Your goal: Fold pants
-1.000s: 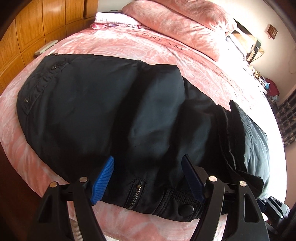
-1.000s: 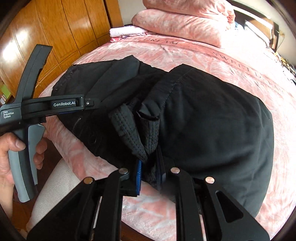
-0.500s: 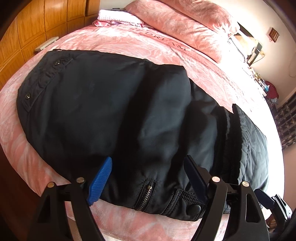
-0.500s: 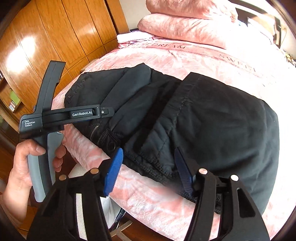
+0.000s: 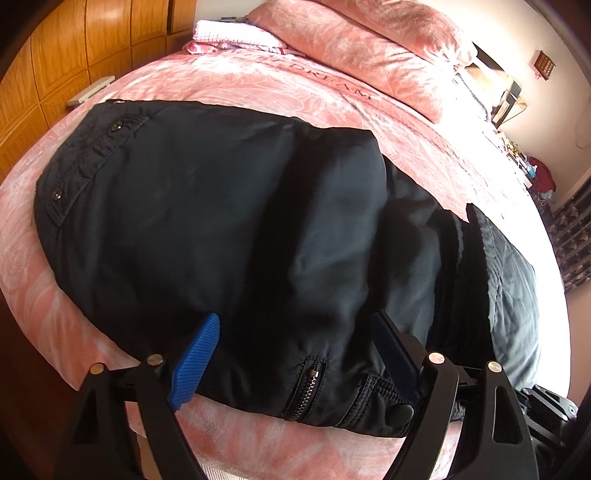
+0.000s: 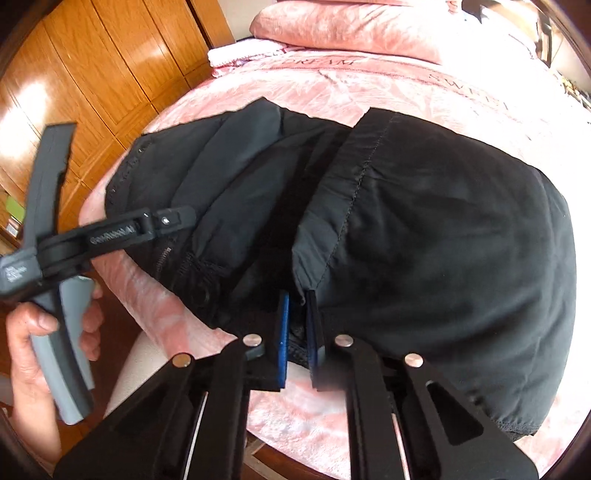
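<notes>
Black pants (image 5: 236, 229) lie folded on the pink bed, waistband with snaps at the left, a zipper and button at the near edge. My left gripper (image 5: 295, 354) is open, its blue pads spread over the near edge of the pants, holding nothing. In the right wrist view the pants (image 6: 443, 240) show a hemmed leg end folded over the middle. My right gripper (image 6: 297, 332) is shut on the near edge of that folded leg end. The left gripper's body (image 6: 110, 236) and the hand holding it show at the left of that view.
The pink bedspread (image 5: 295, 85) covers the bed, with pink pillows (image 5: 369, 48) and a folded white towel (image 5: 236, 33) at the head. Wooden wardrobe doors (image 6: 92, 74) stand to the left. A cluttered bedside stand (image 5: 506, 99) is at the far right.
My right gripper let go of the bunched fabric, opened, then shut again on the near edge of the folded leg end. The left gripper stayed open and shifted slightly.
</notes>
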### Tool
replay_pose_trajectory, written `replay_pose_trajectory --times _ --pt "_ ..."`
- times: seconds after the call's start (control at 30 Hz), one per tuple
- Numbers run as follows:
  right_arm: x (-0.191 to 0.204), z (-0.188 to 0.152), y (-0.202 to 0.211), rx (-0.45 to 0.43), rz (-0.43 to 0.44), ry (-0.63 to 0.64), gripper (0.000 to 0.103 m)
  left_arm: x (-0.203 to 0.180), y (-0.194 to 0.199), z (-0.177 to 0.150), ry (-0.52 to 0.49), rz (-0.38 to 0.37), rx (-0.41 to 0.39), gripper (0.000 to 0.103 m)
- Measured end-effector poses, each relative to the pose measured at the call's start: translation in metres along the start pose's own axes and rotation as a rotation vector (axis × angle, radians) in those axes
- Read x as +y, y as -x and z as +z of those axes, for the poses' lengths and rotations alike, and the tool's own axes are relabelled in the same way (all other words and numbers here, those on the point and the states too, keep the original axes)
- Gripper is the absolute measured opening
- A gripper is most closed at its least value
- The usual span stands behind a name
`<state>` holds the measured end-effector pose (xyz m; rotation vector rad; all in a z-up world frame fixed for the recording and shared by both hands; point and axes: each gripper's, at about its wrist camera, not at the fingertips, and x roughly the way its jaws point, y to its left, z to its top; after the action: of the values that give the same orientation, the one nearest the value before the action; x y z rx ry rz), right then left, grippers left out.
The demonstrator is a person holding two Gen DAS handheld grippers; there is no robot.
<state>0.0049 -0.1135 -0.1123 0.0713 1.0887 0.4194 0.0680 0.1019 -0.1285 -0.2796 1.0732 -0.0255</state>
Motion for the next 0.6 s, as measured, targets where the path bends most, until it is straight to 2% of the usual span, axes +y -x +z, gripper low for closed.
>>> replay_pose_trajectory --times 0.07,0.13,0.2,0.3,0.43,0.53,0.57,0.6 --pt "0.010 0.005 0.014 -0.041 0.028 0.026 0.007 0.002 -0.002 0.000 -0.001 0.003 0.000 0.085" --pt "0.025 0.007 0.022 -0.069 0.010 0.086 0.007 0.004 -0.004 0.000 0.000 0.004 0.004 0.085" --pt "0.032 0.008 0.015 -0.046 0.001 0.112 0.007 0.005 -0.006 0.000 -0.002 0.005 0.006 0.085" --pt "0.024 0.003 -0.016 0.047 -0.003 0.080 0.009 0.003 -0.005 -0.001 -0.011 0.010 0.007 0.085" --pt "0.017 -0.003 -0.033 0.083 0.008 0.053 0.009 0.002 -0.004 -0.001 -0.017 0.014 0.011 0.085" --pt "0.018 -0.003 -0.028 0.081 0.021 0.062 0.017 -0.001 -0.004 -0.001 -0.020 0.024 0.014 0.085" --pt "0.020 -0.003 -0.023 0.076 0.027 0.071 0.030 -0.002 -0.004 -0.001 -0.020 0.026 0.017 0.085" --pt "0.021 -0.004 -0.019 0.067 0.032 0.074 0.037 -0.004 -0.004 0.000 -0.020 0.028 0.020 0.085"
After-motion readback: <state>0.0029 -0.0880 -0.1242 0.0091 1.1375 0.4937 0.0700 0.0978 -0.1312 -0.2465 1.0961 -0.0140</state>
